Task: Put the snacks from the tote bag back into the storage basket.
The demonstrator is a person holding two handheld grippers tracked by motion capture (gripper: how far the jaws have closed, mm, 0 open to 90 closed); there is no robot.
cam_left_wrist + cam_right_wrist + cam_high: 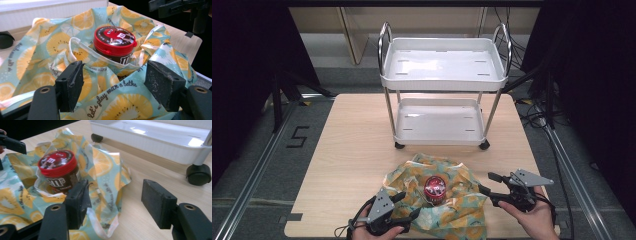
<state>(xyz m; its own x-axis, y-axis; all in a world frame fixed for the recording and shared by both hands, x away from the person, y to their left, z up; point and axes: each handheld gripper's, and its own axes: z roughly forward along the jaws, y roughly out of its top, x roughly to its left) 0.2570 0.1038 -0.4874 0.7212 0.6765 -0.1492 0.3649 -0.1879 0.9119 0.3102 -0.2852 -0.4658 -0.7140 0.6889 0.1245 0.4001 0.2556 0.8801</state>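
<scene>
Candy jar point(435, 189) upright in fruit-print bag point(452, 210), one o'clock off left tongs point(408, 206), nine o'clock off right tongs point(489, 186). Both tongs apart, empty; left nearer.

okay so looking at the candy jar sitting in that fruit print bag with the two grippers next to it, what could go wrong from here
1. The candy jar stands upright in the loose mouth of the fruit print bag; tugging the cloth could tip it over.
2. The left gripper has only thin fabric between its open jaws, so it might pinch one layer and slip.
3. The right gripper points past the bag's edge at bare table, so it could miss the cloth.
</scene>
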